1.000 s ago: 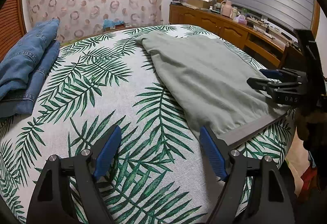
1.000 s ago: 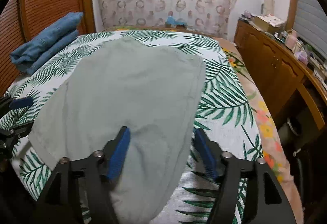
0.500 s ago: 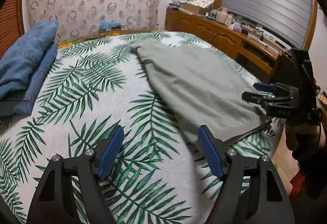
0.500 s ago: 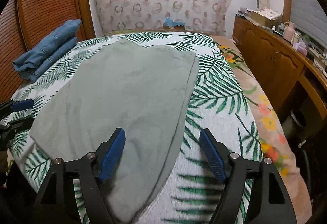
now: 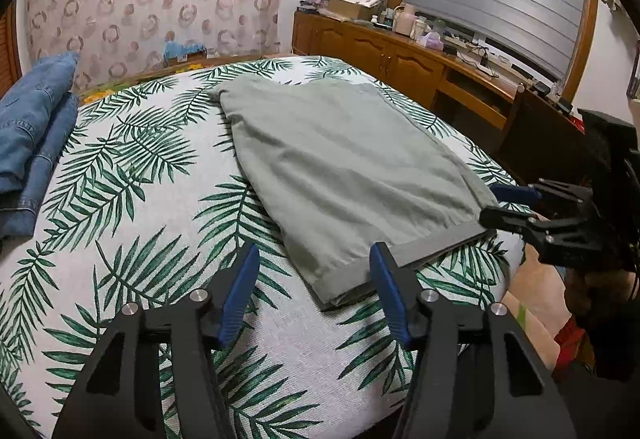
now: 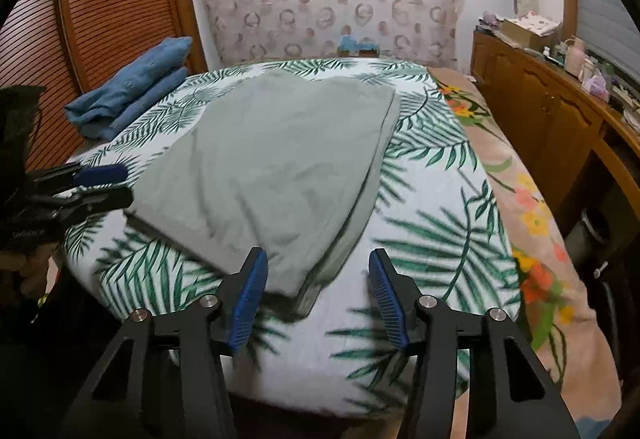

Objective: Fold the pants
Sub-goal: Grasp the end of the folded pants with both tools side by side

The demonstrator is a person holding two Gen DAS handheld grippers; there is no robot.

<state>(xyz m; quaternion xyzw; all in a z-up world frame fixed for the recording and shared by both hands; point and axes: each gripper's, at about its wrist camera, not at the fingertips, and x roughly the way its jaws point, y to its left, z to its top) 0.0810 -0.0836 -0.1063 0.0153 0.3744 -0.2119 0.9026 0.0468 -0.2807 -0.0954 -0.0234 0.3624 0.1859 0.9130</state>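
Fingers (image 5: 240,291) spread, empty; folded jeans (image 5: 32,143) well left of pants (image 5: 344,175).

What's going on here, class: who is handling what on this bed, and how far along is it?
A person holds a gripper in each hand over grey-green pants lying flat, folded lengthwise, on a leaf-print bedspread. The left gripper and right gripper are both open at the near end, one at each corner, holding nothing. Folded jeans sit at the bed's far left.
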